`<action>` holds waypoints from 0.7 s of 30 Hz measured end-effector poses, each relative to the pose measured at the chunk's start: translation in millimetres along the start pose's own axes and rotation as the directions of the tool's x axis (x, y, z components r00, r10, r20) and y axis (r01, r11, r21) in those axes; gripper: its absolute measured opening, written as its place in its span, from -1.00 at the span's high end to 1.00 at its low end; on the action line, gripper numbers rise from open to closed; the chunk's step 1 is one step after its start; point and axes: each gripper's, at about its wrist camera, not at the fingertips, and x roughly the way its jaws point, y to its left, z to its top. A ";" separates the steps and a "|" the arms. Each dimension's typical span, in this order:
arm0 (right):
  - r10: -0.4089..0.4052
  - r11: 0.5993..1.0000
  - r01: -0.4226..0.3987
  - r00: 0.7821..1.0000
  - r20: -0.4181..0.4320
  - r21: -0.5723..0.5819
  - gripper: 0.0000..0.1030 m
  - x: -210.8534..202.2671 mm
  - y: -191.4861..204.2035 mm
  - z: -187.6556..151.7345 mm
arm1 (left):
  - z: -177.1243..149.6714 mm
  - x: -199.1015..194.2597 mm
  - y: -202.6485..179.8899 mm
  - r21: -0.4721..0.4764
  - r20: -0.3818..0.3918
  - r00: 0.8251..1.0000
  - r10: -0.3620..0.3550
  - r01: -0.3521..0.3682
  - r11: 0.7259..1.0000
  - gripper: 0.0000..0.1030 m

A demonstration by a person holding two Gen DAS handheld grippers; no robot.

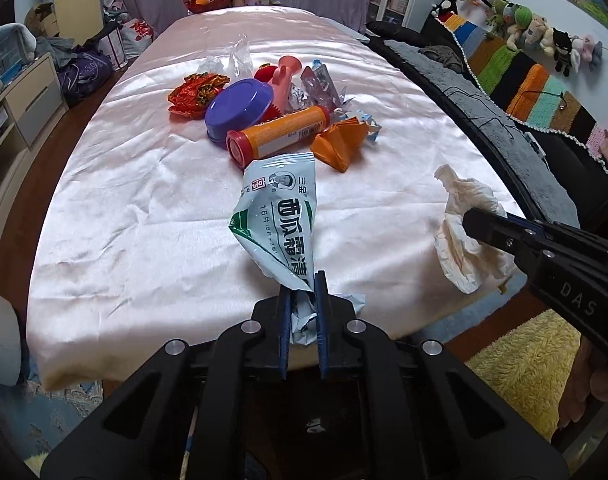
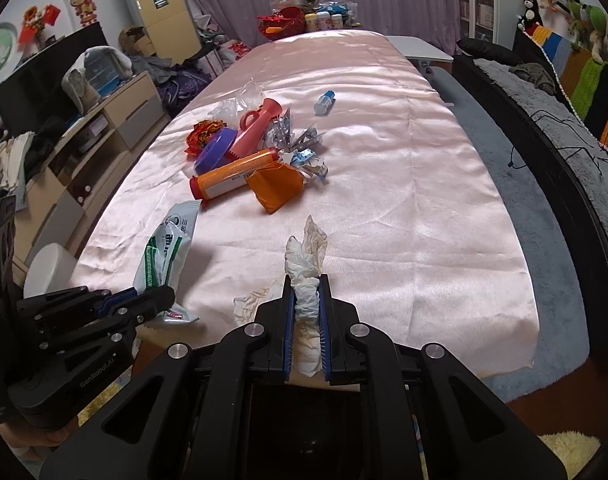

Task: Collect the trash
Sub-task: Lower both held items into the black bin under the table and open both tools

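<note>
My left gripper (image 1: 302, 286) is shut on a pale blue and green lozenge wrapper (image 1: 278, 216), held over the near edge of the pink satin table (image 1: 144, 200). It also shows in the right wrist view (image 2: 166, 256). My right gripper (image 2: 306, 284) is shut on a crumpled white tissue (image 2: 305, 256), which also shows in the left wrist view (image 1: 463, 220). A trash pile lies mid-table: an orange tube (image 1: 280, 134), a purple lid (image 1: 240, 104), an orange paper (image 1: 339, 140), a red foil wrapper (image 1: 196, 92) and a pink plastic piece (image 1: 284, 76).
A small blue-capped bottle (image 2: 324, 102) lies apart, farther back on the table. A red basket and bottles (image 2: 304, 20) stand at the far end. A black sofa (image 2: 563, 152) runs along the right, drawers (image 2: 104, 128) along the left. A white round bin (image 2: 50, 268) stands at the near left.
</note>
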 end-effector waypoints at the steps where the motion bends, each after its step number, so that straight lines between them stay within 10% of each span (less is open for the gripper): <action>1: 0.002 1.000 -0.002 1.000 0.003 -0.004 0.76 -4.7 1.4 -2.4 | -4.4 -8.0 -2.4 0.006 0.008 1.000 0.002 -0.002 1.000 0.82; 21: 0.005 0.997 -0.014 0.993 -0.121 -0.075 0.76 -13.5 16.7 -88.5 | -103.5 -21.9 -29.6 -0.015 -0.112 0.986 -0.125 0.124 0.992 0.81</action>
